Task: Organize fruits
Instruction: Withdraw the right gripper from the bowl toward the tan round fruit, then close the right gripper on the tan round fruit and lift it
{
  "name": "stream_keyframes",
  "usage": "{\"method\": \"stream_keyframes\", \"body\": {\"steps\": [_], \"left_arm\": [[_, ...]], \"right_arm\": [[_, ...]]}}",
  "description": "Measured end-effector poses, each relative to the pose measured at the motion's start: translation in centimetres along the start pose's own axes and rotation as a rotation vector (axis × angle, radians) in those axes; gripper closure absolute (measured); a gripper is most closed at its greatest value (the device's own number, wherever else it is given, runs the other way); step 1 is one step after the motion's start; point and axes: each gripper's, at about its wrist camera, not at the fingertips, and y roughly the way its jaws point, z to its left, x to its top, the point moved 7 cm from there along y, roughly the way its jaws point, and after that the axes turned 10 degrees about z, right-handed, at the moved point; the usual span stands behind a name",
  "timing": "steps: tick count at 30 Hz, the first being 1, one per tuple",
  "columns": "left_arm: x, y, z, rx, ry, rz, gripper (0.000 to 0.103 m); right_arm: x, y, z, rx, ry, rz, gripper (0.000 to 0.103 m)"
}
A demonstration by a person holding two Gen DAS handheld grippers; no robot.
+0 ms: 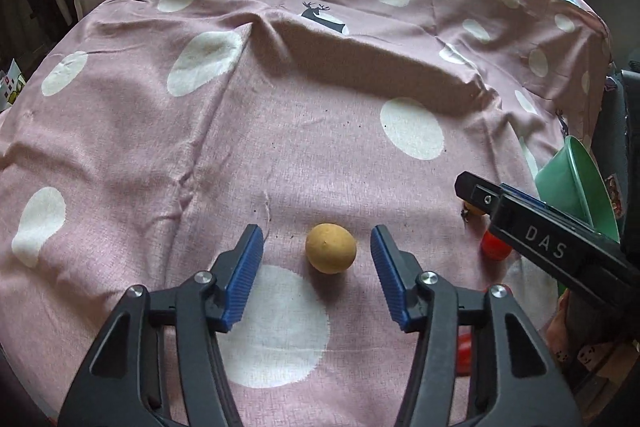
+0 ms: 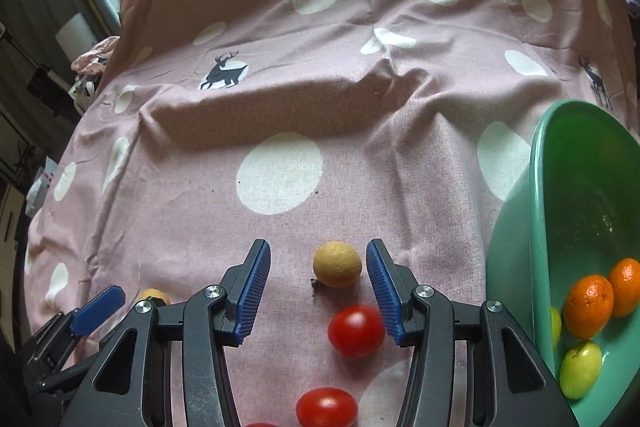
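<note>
Yellow round fruit (image 1: 331, 248) lies on the pink dotted cloth (image 1: 280, 147) between the left gripper (image 1: 317, 255)'s open jaws, untouched; the right gripper (image 2: 318, 283) likewise brackets another yellow fruit (image 2: 337, 264). Closing comes next, then the green plastic bowl (image 2: 536, 187).

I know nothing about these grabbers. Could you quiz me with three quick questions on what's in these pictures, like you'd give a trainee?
1. True or false: the left gripper is clamped on a tomato.
2. The green bowl holds: A) oranges and green fruits, B) only tomatoes, C) nothing.
3. Fill in: the red fruit nearest the right gripper's pads is a ______.

Key:
1. False: its jaws stand open around a yellow fruit, not touching it.
2. A: oranges and green fruits.
3. Tomato.
</note>
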Motion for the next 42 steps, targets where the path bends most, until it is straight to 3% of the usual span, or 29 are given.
{"method": "stream_keyframes", "body": {"steps": [10,14,17,29,42], "left_arm": [[-0.3,0.5,-0.4,0.025,0.005,0.002,0.054],[-0.3,0.5,-0.2,0.056,0.002,-0.006,0.061],[-0.4,0.5,-0.3,0.030,-0.004,-0.002,0.071],[-0.5,-0.2,-0.6,-0.008,-0.021,-0.010,0.076],[-0.7,-4.1,-2.1,-0.053,0.025,-0.105,0.077]], "right_arm": [[-0.2,1.0,-0.5,-0.022,0.014,0.013,0.059],[-0.2,1.1,-0.7,-0.051,0.013,0.003,0.071],[-0.1,1.1,-0.7,-0.044,0.014,-0.002,0.075],[-0.6,0.6,-0.5,0.033,0.038,0.002,0.075],[-0.9,-3.7,0.3,0.140,0.035,-0.096,0.075]]}}
